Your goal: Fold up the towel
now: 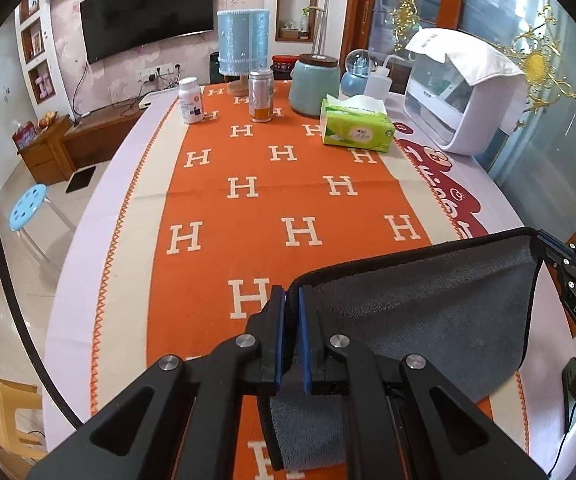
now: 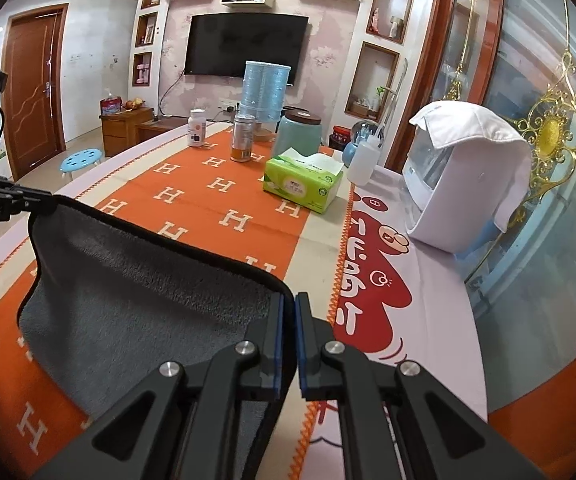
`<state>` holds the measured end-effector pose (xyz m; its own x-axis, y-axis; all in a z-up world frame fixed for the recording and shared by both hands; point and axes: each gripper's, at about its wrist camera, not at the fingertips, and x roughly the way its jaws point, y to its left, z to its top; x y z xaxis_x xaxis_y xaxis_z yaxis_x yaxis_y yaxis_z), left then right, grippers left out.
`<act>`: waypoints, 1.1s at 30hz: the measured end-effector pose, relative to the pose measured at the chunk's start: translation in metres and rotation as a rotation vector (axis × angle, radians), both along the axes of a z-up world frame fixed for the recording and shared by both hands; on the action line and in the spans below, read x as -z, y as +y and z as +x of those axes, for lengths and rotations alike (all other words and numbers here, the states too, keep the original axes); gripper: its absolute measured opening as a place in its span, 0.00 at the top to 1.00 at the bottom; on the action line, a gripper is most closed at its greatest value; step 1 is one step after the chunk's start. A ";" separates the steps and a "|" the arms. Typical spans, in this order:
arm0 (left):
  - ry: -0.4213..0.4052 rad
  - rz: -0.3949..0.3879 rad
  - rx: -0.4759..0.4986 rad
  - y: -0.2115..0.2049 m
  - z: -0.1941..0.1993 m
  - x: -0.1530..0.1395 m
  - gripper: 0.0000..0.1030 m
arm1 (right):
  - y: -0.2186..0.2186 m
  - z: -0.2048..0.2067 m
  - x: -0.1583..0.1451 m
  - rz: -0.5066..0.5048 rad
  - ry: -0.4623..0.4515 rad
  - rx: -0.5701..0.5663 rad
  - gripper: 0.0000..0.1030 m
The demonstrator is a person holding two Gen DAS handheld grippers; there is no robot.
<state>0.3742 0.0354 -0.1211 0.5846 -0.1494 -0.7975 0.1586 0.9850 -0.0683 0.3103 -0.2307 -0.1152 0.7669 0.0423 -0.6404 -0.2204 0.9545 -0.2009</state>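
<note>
Held aloft over the near end of the orange H-patterned table runner (image 1: 272, 200): a grey towel (image 1: 428, 304) with black piping, stretched by its top edge between the two grippers, lower part draping down onto the cloth.

Leftmost, left gripper (image 1: 292, 300): jaws clenched on the towel's left top corner, blue pads pressed together with only the black hem between them. Seen from the right wrist view, same gripper (image 2: 28, 202) at the far left, pinching that corner.

Between them, the top hem running side to side, sagging slightly; long axis across the body, parallel to the near table edge. Open runner ahead, toward the green tissue pack (image 1: 356, 126), well apart from the towel.

Rightmost, right gripper (image 2: 290, 304): also clamped on a corner, the right top one, pads closed on the hem. Visible in the left wrist view too (image 1: 548, 240), gripping at the corner.

Neither hand nearer; both at equal height on one edge. Likely next: carry the held edge forward and down so the towel lays over itself, keeping both corners level to avoid a skewed fold.
</note>
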 end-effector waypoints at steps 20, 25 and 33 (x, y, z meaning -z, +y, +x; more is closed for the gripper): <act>0.056 -0.061 -0.114 0.014 -0.004 0.020 0.67 | -0.014 0.001 0.009 0.045 0.020 0.103 0.69; 0.053 -0.051 -0.134 0.013 -0.028 0.006 0.65 | -0.014 -0.022 0.004 0.084 0.037 0.128 0.62; 0.057 -0.040 -0.180 0.009 -0.091 -0.011 0.53 | -0.013 -0.082 -0.003 0.110 0.075 0.140 0.46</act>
<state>0.2834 0.0449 -0.1104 0.5591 -0.0783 -0.8254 -0.0254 0.9934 -0.1115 0.2286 -0.2434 -0.1125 0.7204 0.0117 -0.6935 -0.0947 0.9921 -0.0817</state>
